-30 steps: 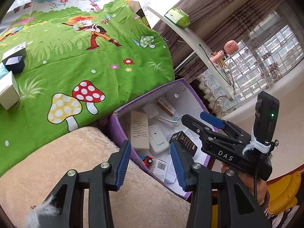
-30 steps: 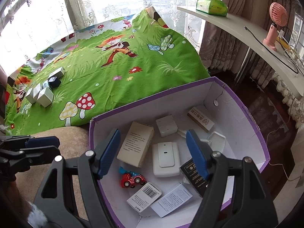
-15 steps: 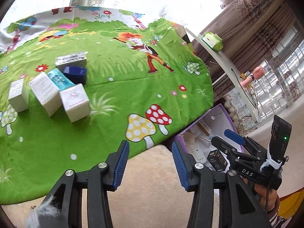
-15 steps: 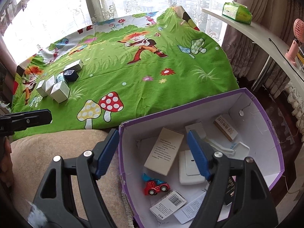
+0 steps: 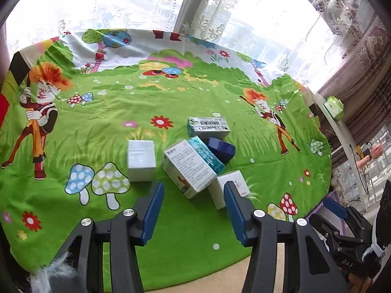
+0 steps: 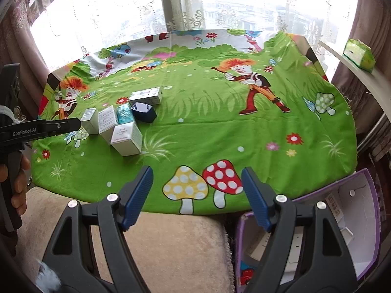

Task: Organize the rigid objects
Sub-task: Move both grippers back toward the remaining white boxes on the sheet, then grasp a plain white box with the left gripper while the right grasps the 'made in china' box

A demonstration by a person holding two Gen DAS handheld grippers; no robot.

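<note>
Sitting clustered on green cloth (image 5: 171, 219): white, teal & navy boxes (image 5: 188, 168); both tools apart, empty.

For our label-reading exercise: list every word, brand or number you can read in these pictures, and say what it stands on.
"GenRobot.AI": on the left hand-held gripper.
"DAS": on the right hand-held gripper.
Barcode box: digits too small.
Printed white box: text blurred.
Label in purple bin: unreadable.

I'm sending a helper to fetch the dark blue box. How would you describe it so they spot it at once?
On the green cartoon bedspread sits a cluster of small boxes. The dark blue box lies at its far right side, beside the teal box. It alone is solid navy; its neighbours are white or teal.
</note>
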